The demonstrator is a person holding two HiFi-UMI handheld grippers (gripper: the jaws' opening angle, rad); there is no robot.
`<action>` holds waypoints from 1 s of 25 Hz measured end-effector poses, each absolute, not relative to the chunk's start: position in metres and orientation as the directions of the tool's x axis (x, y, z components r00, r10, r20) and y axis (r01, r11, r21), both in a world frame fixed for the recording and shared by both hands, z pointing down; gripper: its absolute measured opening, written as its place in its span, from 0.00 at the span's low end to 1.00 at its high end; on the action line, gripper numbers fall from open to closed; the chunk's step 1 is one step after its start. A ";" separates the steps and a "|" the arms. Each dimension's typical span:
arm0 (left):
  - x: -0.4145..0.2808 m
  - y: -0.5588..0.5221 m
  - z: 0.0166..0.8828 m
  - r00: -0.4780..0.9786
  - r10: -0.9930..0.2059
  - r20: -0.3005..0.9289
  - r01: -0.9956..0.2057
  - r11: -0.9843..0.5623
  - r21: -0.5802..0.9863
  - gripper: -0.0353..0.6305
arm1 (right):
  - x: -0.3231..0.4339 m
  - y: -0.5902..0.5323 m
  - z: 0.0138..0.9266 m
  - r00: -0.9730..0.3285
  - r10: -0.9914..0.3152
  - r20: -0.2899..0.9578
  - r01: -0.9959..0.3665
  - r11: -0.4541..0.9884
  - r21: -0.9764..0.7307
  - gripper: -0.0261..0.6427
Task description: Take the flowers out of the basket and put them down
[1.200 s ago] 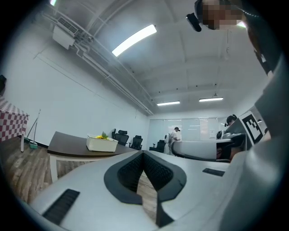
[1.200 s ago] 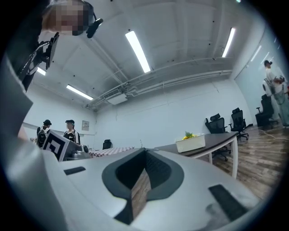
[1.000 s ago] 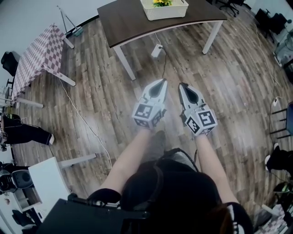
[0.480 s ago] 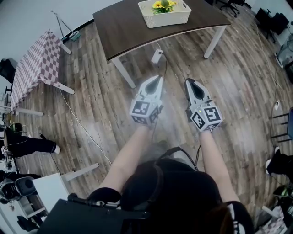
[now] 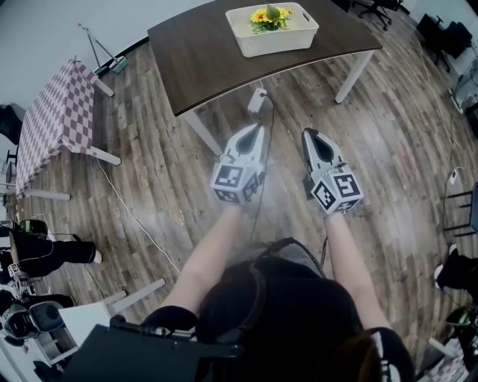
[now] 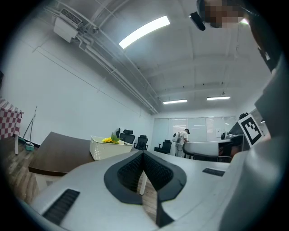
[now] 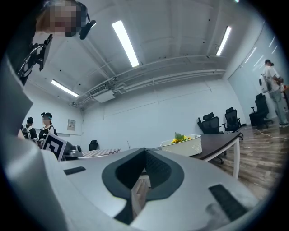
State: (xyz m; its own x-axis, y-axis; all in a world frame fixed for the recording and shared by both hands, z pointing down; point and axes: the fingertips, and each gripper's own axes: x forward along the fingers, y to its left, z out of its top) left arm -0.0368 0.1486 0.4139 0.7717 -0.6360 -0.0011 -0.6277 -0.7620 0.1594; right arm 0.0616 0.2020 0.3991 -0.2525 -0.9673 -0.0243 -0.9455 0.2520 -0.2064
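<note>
A white basket (image 5: 272, 32) with yellow flowers (image 5: 269, 14) in it stands on a dark brown table (image 5: 202, 48) at the top of the head view. My left gripper (image 5: 259, 129) and right gripper (image 5: 308, 134) are held side by side over the wooden floor, short of the table, both pointing level toward it. Both are shut with nothing between the jaws. The basket (image 6: 109, 147) with the flowers (image 6: 110, 140) shows far ahead in the left gripper view. In the right gripper view the basket (image 7: 185, 145) and flowers (image 7: 179, 138) are also distant.
A checkered-cloth table (image 5: 46, 119) stands at the left. A power strip (image 5: 258, 99) and its cable (image 5: 263, 171) lie on the floor under the dark table. Office chairs (image 5: 441, 33) stand at the upper right. Other people (image 7: 36, 128) stand in the background.
Both grippers, still shut, have moved forward toward the dark table. The basket and more of the tabletop have come into the head view.
</note>
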 end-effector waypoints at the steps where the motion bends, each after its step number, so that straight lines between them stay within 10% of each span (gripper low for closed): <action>1: -0.036 0.144 0.414 0.770 -0.637 0.004 -0.630 -0.760 0.160 0.06 | 0.064 0.197 0.401 -0.248 -0.969 -0.022 -0.946 0.246 -0.211 0.04; 25: 0.007 -0.004 0.432 0.694 -0.719 0.044 -0.713 -0.677 0.184 0.06 | 0.119 0.041 0.421 -0.356 -0.934 0.023 -0.910 0.341 -0.234 0.04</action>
State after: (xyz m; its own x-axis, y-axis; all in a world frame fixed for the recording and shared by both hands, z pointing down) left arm 0.0074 -0.0045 0.4325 0.6938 -0.7189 0.0442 -0.7129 -0.6768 0.1836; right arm 0.1190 0.0412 0.4207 -0.3560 -0.9342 0.0226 -0.9104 0.3413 -0.2339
